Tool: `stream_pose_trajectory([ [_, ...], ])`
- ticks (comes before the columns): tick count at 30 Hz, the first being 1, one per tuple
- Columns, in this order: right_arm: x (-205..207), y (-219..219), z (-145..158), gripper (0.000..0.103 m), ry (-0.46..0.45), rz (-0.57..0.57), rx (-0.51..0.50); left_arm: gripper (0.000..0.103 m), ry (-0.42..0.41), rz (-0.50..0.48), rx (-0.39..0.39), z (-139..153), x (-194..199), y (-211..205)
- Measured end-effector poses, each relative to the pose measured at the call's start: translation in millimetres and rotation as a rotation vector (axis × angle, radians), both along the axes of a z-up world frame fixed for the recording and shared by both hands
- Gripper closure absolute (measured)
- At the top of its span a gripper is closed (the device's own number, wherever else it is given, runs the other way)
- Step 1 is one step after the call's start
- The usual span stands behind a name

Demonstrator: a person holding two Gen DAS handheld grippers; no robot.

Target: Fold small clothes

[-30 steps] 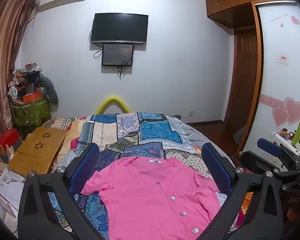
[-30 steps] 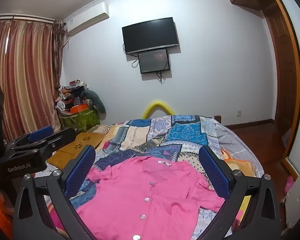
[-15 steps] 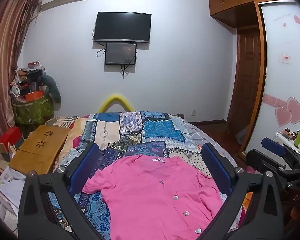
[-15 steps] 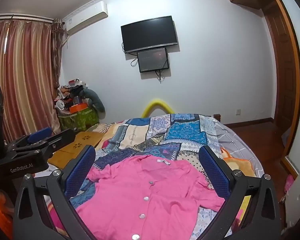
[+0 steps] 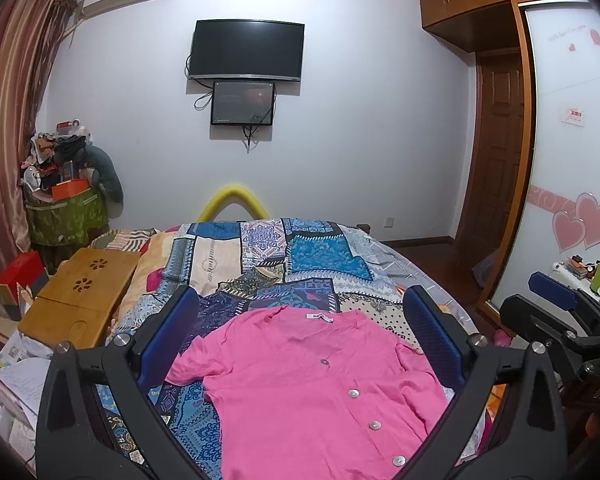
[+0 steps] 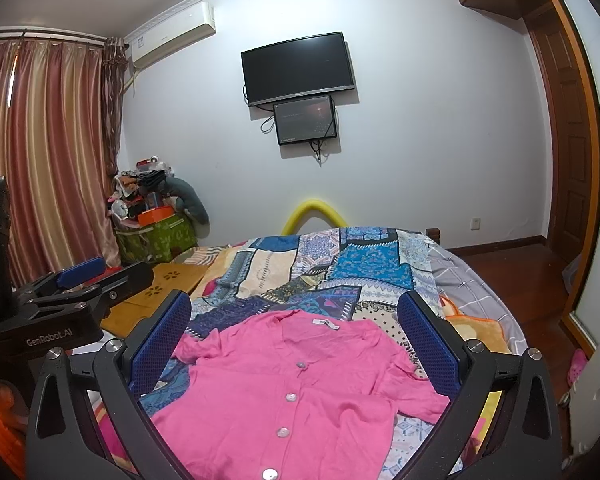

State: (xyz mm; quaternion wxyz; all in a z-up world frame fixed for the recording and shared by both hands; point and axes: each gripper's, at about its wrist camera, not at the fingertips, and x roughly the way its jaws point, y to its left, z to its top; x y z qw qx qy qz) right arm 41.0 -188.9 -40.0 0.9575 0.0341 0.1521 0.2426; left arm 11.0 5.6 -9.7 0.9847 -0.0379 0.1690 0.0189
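A pink buttoned short-sleeved shirt [image 5: 312, 384] lies spread flat, front up, on a patchwork bedspread [image 5: 260, 264]; it also shows in the right wrist view [image 6: 292, 384]. My left gripper [image 5: 300, 320] is open and empty, held above the shirt's collar end. My right gripper [image 6: 296, 320] is open and empty, also above the shirt. The right gripper shows at the right edge of the left wrist view [image 5: 556, 320], and the left gripper at the left of the right wrist view [image 6: 80, 292]. Neither touches the cloth.
A wooden lap table [image 5: 76, 296] lies on the bed's left side. A green hamper piled with clutter [image 5: 64, 208] stands in the left corner by the curtains [image 6: 44, 152]. A TV [image 5: 246, 50] hangs on the far wall. A wardrobe and door [image 5: 500, 176] are at the right.
Both views have shifted slightly; the grippers have tilted a little, with the shirt sitting a touch lower in view. The shirt has not moved and both grippers stay open.
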Motion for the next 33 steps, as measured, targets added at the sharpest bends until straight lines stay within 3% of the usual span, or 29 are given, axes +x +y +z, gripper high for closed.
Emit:
stream_pose_trajectory([
  [33,1.5,-1.1,2.5,0.0,0.001,0.0,-0.003,0.0,-0.01,0.004,0.021,4.7,-4.9,0.1],
])
